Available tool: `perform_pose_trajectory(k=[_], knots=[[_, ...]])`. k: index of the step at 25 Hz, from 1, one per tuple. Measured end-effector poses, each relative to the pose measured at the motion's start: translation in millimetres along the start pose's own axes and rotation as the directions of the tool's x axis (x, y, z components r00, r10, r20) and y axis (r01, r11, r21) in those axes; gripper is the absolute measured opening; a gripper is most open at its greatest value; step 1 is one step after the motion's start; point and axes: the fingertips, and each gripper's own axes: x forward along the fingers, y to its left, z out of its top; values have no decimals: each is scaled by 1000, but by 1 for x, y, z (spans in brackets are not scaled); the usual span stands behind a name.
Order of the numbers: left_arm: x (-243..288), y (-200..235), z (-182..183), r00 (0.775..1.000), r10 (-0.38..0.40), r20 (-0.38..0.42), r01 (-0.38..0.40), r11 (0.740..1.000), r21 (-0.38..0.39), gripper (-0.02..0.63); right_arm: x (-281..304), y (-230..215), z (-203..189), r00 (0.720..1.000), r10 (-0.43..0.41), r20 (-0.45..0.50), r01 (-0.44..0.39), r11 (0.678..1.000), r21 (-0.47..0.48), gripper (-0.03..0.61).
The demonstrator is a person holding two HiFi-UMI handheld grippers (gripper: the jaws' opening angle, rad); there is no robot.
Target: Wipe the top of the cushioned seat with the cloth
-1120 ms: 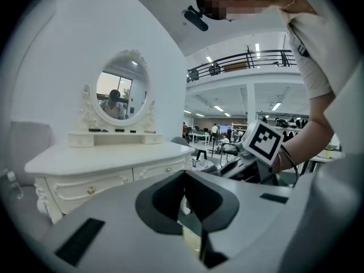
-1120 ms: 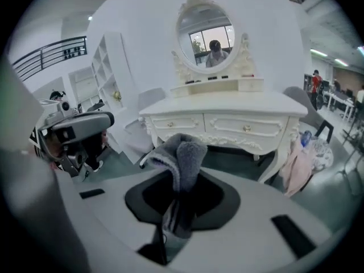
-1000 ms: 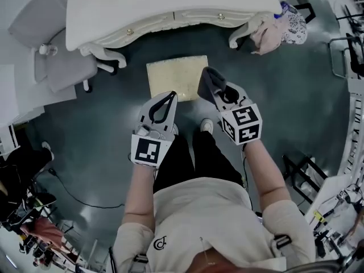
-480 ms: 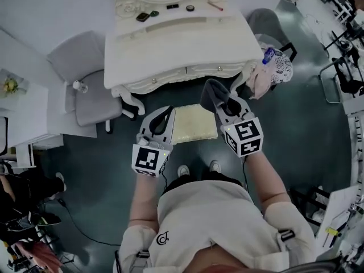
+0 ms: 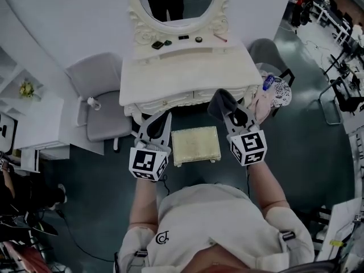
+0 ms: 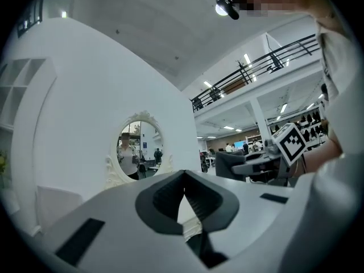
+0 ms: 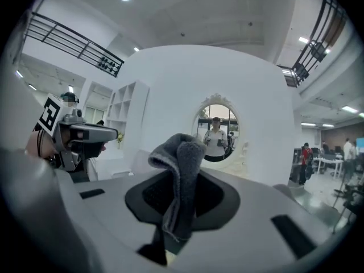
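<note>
1. Holding the grey cloth (image 7: 181, 152) clamped between its jaws, the right hand-held gripper (image 5: 234, 116) points forward at the oval mirror (image 5: 176, 4) rather than down. One fold of cloth stands above the jaw tips and the rest hangs below them.
2. The left hand-held gripper (image 5: 157, 124) has its jaws together on nothing. Its own view shows the tips meeting, with only wall and mirror beyond.
3. The cushioned seat (image 5: 196, 145) is cream and square. It stands on the floor just in front of the white desk (image 5: 187, 75), between the two grippers in the head view and apparently well below them.
4. The step in hand looks like bringing the cloth down to the seat, and no wiping has begun.
   - Tip the right gripper downward so that the loose hanging part of the cloth lies flat on the cushion.
   - Start at a far corner and draw overlapping strokes toward the near edge.
   - Press lightly, because the padding will likely give and the hard jaw tips could drag on the fabric.
   - The left gripper could steady an edge if the seat slides.
5. Compared with half a second ago:
   - The head view has lifted, so the whole mirror now shows.
   - The seat sits lower in the picture, close to the person's body.
   - The shoes are no longer visible.
   - The cloth stays clamped as before.
</note>
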Motion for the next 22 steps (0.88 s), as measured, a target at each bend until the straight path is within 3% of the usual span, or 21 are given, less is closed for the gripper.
perform_pose_trajectory(k=[5, 22], knots=[[-4, 4, 10, 1000, 16, -5, -15, 1000, 26, 12, -3, 6, 5, 999, 11, 39, -10, 1000, -13, 72], [-7, -10, -3, 999, 10, -40, -10, 1000, 9, 12, -10, 13, 7, 996, 49, 68, -50, 999, 2, 66]])
